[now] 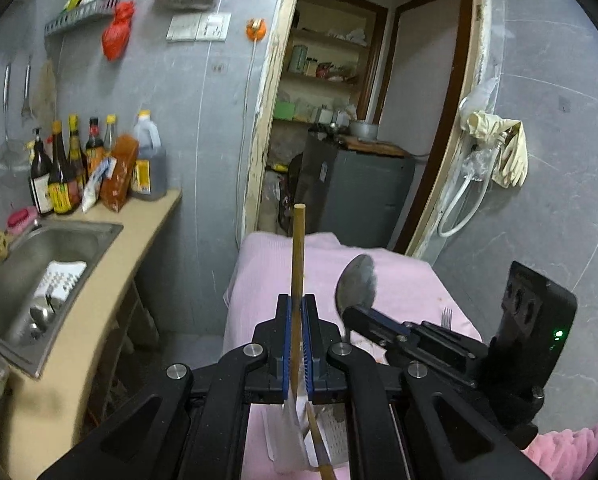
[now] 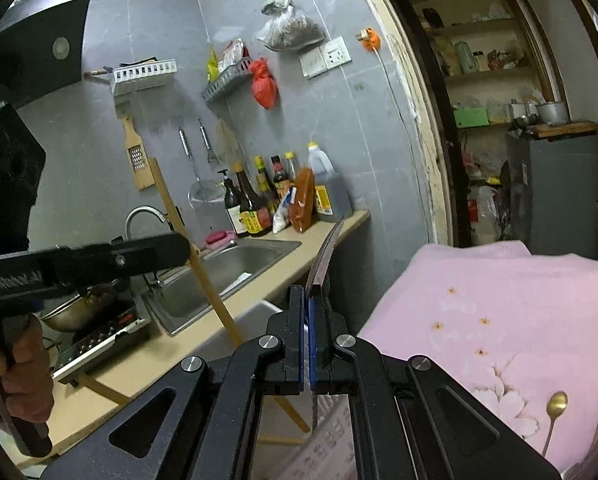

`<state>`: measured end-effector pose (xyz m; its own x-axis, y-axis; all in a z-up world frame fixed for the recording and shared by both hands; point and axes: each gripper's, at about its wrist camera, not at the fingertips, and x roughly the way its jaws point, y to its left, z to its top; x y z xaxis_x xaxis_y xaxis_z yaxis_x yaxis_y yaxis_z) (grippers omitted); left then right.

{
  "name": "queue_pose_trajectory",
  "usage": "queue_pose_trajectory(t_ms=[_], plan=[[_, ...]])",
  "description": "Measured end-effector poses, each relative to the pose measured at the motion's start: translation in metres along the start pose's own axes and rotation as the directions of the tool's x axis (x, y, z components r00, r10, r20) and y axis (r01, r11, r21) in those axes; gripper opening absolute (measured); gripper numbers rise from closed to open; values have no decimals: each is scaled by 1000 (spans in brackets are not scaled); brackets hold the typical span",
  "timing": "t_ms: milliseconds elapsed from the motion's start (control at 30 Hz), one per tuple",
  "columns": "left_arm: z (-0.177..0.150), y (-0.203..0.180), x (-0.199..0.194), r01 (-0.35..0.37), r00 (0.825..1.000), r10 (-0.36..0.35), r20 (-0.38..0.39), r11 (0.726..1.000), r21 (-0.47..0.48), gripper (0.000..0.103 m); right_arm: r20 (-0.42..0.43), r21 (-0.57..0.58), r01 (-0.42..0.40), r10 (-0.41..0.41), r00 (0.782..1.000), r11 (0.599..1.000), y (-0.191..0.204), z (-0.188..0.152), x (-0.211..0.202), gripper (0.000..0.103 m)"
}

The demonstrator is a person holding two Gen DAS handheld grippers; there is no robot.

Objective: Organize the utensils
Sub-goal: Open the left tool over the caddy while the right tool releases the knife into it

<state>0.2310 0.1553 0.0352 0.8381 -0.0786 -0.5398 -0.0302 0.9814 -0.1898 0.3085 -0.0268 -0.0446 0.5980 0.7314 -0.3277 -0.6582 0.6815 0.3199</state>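
One word, "GenRobot.AI", marks the left gripper (image 2: 181, 244)

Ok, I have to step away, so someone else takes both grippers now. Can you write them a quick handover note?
Left gripper: shut on a wooden chopstick.
Right gripper: shut on a metal spoon, bowl end up.
Both are held above a white slotted basket beside the pink cloth.
Done: nothing visibly dropped in from these two yet.
Left: put both into the basket, then fetch the gold spoon and the fork lying on the cloth.
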Motion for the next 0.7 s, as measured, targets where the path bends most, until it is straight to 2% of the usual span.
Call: queue_pose_trajectory(t_ms=[167,300,467,567,633,667,700], plan=[[-8,10,9,26,998,-30,-57,997,-71,6,-41,-1,-1,1,999,1000,-2,-3,-3,3],[-14,15,10,55,996,-63,-66,992,-114,6,-43,26,5,-4,999,1000,-6,-3,-14,25],[-18,11,9,56,996,-64,-62,991,-123,7,-31,67,59,-57,998,996,-16,0,-34,27],[-18,2,8,52,997,-58,-56,993,-109,10,-8,89,114,-114,993,989,-24,5,-53,40],[-18,-8,5,51,998,-55,-40,995,-88,18,12,97,151,-153,988,984,-30,9,-68,53],[-18,-14,4,52,998,-54,-32,996,-78,21,20,97,173,-175,984,980,-33,11,-76,56],[-17,-19,3,52,998,-53,-24,996,-69,31,27,95,198,-201,979,976,-36,13,-85,61]])
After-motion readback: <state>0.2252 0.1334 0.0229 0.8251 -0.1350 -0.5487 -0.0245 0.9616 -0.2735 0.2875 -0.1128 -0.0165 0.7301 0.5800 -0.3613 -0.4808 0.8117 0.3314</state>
